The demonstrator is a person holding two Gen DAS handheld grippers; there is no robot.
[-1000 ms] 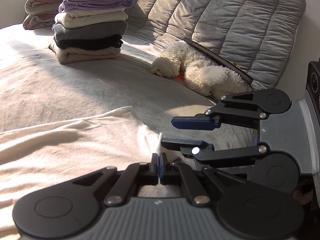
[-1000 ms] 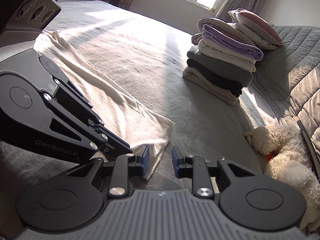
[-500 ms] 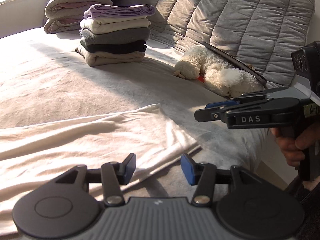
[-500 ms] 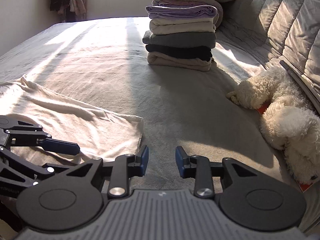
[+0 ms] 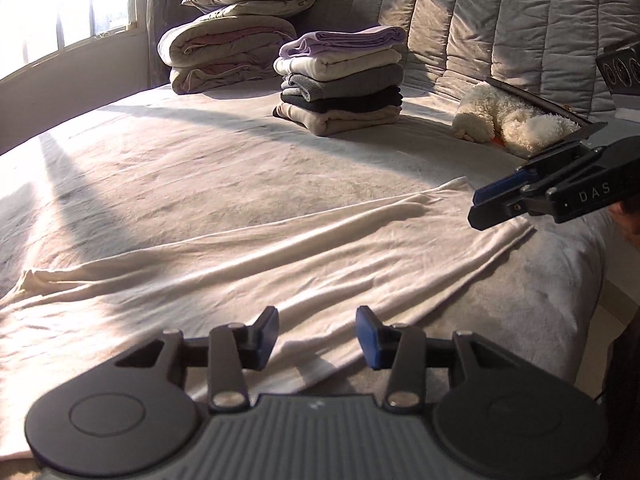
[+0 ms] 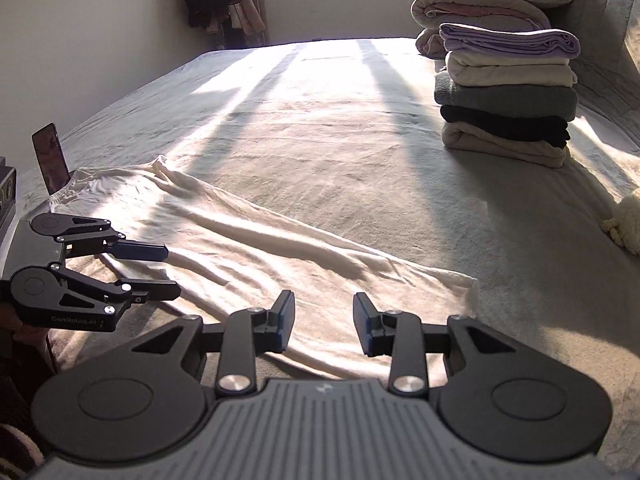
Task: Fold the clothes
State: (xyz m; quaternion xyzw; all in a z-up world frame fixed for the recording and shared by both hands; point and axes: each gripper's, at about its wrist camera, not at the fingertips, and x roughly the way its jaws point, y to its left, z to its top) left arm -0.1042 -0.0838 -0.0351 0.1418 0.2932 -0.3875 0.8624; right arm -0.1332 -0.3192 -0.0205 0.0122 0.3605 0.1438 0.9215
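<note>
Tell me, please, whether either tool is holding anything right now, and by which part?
Nothing is held: the left tool and right tool are both open above the cream garment.

— What is lying nearest on the bed (image 5: pixel 200 168)?
— The spread garment (image 5: pixel 280 256) is lying along the near edge; both grippers are hovering over it, the left gripper (image 5: pixel 316 334) left of the right gripper (image 6: pixel 323 322).
— And farther off?
— The folded stack (image 5: pixel 340 80) is sitting far right; the bedding pile (image 5: pixel 228 52) is sitting behind it; the plush toy (image 5: pixel 516 120) is lying right of the stack.
</note>
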